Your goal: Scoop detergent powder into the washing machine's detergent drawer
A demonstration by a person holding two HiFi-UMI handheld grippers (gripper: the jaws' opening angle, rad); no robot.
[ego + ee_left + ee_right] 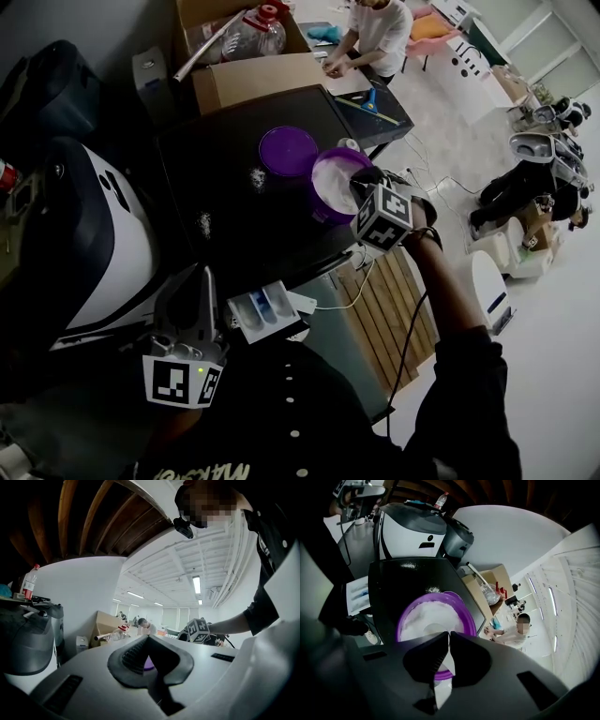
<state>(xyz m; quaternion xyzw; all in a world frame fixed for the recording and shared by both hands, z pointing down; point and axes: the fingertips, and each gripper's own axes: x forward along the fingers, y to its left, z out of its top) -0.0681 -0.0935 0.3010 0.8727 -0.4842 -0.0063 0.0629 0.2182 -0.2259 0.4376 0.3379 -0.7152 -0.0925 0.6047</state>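
In the head view, the purple tub (400,620) of detergent powder (426,613) stands on the dark surface (234,220), at 10 o'clock from the right hand-held gripper (449,633). Its jaws are almost together and pinch the white scoop (440,691). The detergent drawer (267,311) lies at 2 o'clock from the left hand-held gripper (147,637), whose jaws are closed on nothing.

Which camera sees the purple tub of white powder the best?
The right gripper view: the purple tub fills its middle, powder plain to see, just past the right claw. The head view shows it smaller, partly behind that claw. The left gripper view gives only a purple sliver, maybe the tub or its lid.
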